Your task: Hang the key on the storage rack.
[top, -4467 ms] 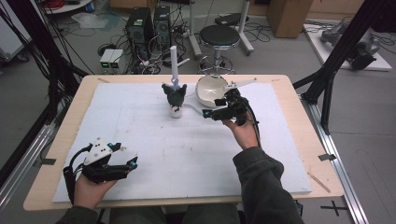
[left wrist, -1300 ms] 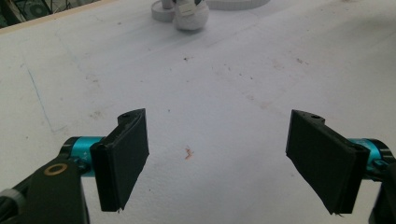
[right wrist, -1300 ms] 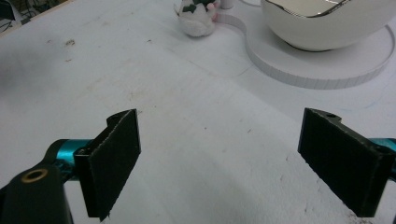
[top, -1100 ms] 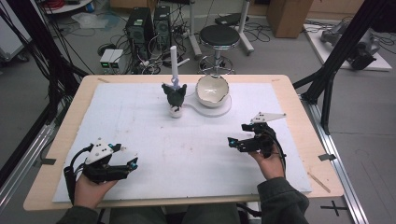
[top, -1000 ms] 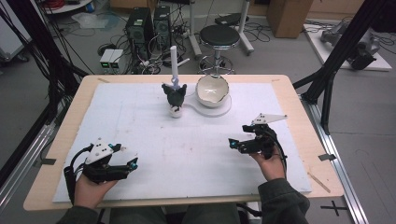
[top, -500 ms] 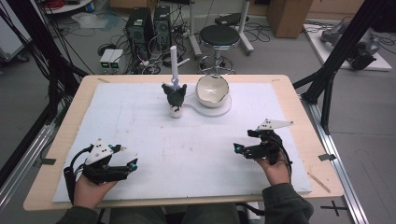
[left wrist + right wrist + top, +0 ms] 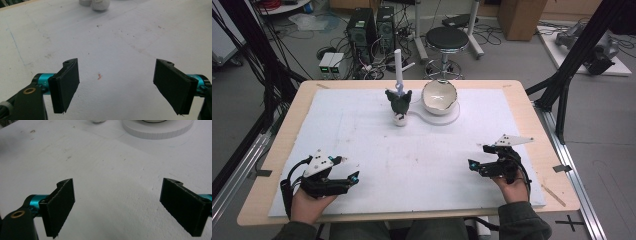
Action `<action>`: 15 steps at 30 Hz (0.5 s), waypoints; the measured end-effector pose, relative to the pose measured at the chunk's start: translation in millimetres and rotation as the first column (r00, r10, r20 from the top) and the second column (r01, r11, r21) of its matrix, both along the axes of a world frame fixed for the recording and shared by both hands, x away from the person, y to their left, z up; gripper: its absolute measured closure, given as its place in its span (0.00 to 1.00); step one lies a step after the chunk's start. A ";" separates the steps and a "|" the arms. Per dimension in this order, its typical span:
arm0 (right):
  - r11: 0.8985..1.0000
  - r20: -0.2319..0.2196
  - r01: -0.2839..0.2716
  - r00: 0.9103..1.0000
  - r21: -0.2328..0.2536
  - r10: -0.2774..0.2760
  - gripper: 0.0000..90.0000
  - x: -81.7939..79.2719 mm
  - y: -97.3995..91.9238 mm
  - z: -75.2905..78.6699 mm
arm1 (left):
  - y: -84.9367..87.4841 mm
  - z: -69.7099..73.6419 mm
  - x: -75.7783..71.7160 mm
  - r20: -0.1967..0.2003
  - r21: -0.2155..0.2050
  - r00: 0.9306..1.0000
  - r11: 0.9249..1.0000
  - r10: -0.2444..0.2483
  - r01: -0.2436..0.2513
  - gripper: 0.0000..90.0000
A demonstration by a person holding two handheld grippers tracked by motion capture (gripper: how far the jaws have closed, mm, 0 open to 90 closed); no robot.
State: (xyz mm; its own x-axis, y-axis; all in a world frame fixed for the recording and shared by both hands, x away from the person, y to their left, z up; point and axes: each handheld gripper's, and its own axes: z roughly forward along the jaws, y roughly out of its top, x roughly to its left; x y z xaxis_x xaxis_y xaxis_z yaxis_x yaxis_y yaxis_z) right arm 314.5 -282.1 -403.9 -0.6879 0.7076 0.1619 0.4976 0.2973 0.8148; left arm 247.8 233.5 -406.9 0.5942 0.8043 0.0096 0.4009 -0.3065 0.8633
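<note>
Two grippers sit low on the white mat, both with jaws spread wide and nothing between them: the left gripper at about seven o'clock on the table, the right gripper at about four o'clock, each held in a hand near the table's near edge. The things nearest to the work stand together at twelve o'clock, well apart from both grippers: one small white cup holding a dark leafy plant figure with a white stick rising from it, and just to its right one white bowl seated, tilted, on a round white base. From the right gripper view that base lies ahead at one o'clock, so I judge the right gripper the better placed to go for the bowl, while the left gripper view has the cup far ahead at twelve. To do the reach well, keep the jaws wide as they are until they straddle the chosen thing, come in level with the mat rather than from above, and close on the cup's wall, not on the stick, which looks tall and likely to tip. Counted: two grippers, one cup, one plant figure, one stick, one bowl, one base, one mat.
</note>
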 end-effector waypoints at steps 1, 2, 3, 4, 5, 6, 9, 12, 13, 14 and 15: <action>1.000 0.002 -0.001 1.000 0.000 0.001 0.13 -1.0 -0.9 -0.4 | 0.1 -0.5 0.0 -0.001 -0.002 1.000 1.000 0.001 -0.001 0.24; 1.000 0.001 -0.002 1.000 0.002 0.002 0.13 -1.7 -1.3 -0.5 | 0.6 -1.1 -0.1 -0.003 0.000 1.000 1.000 -0.001 0.001 0.24; 1.000 0.003 -0.002 1.000 0.001 0.002 0.13 -2.5 -1.9 -0.9 | 0.6 -1.9 -0.3 -0.008 -0.002 1.000 1.000 0.000 0.000 0.24; 1.000 0.008 -0.001 1.000 0.003 0.001 0.13 -3.4 -2.1 -1.3 | 1.1 -2.5 -0.4 -0.009 0.001 1.000 1.000 -0.001 0.001 0.24; 1.000 0.007 0.000 1.000 0.001 0.000 0.13 -4.6 -2.8 -1.5 | 1.2 -3.4 -0.8 -0.010 -0.002 1.000 1.000 0.002 -0.002 0.24; 1.000 0.004 0.002 1.000 0.004 -0.002 0.13 -5.8 -3.3 -1.8 | 1.7 -4.3 -1.1 -0.012 0.000 1.000 1.000 -0.001 0.001 0.24; 1.000 0.007 0.003 1.000 0.002 -0.003 0.13 -8.8 -6.4 -3.7 | 3.1 -6.9 -1.3 -0.016 0.002 1.000 1.000 0.002 -0.002 0.24; 1.000 0.007 0.009 1.000 -0.002 -0.009 0.13 -11.4 -8.5 -6.5 | 4.9 -8.9 -1.2 -0.020 0.002 1.000 1.000 0.007 -0.007 0.24; 1.000 0.002 0.011 1.000 -0.005 -0.011 0.13 -12.0 -8.8 -7.3 | 5.1 -9.4 -1.2 -0.018 -0.002 1.000 1.000 0.011 -0.011 0.24; 1.000 0.000 0.012 1.000 -0.006 -0.012 0.13 -11.9 -9.0 -8.2 | 5.7 -9.4 -1.3 -0.016 0.004 1.000 1.000 0.012 -0.012 0.24; 1.000 -0.003 0.009 1.000 -0.004 -0.009 0.13 -11.6 -8.9 -8.9 | 5.7 -9.7 -1.4 -0.014 0.000 1.000 1.000 0.014 -0.014 0.24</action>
